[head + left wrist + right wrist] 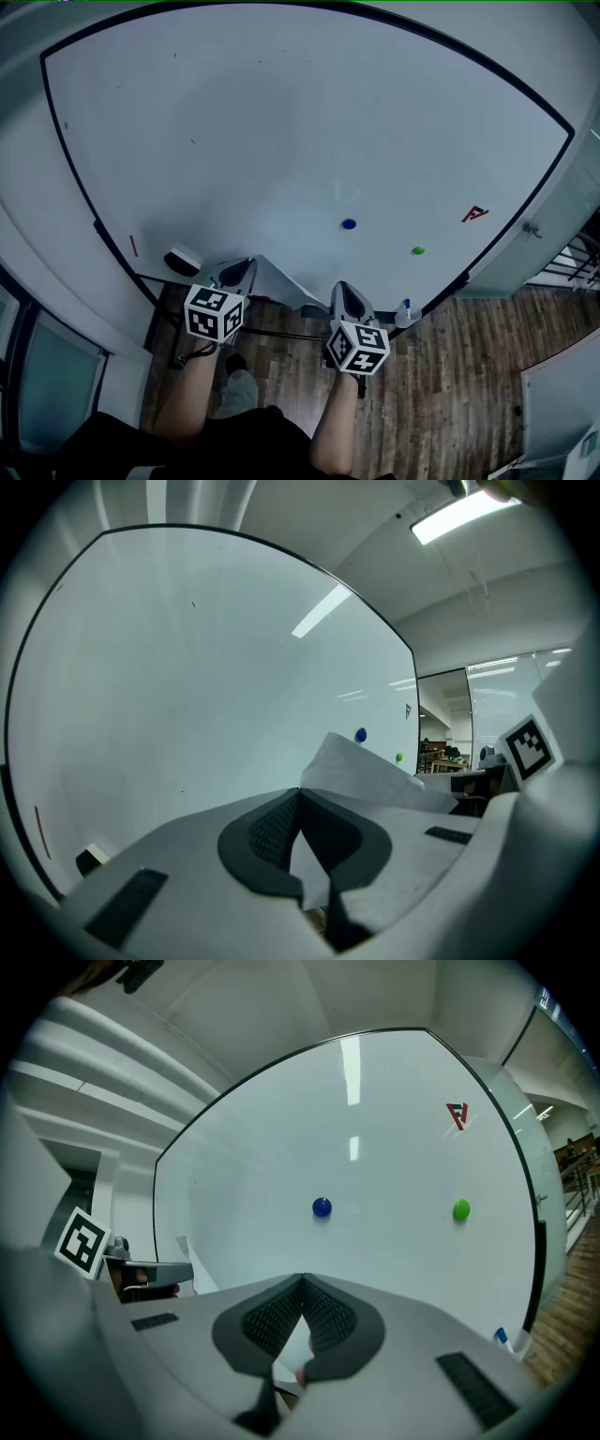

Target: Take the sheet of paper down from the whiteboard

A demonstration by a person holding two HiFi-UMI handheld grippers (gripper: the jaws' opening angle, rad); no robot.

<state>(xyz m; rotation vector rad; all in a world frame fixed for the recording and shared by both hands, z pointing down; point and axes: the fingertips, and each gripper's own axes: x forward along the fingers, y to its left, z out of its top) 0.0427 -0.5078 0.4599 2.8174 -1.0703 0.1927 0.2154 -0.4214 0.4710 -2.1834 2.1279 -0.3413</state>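
Head view: thin white sheet of paper [279, 287], likely light and floppy, spans between left hand-held gripper [238, 272] and right hand-held gripper [346, 294], each pinching an edge.

dark wood-plank floor [450, 375] underfoot — a long ceiling light [459, 516] glows overhead, glass partitions [492, 700] beyond, pale wall [234, 1016] above.

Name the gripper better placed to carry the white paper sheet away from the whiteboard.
Left, probably: the left gripper is plainly shut on the white paper sheet; the right gripper shows only a sliver between its closed jaws.
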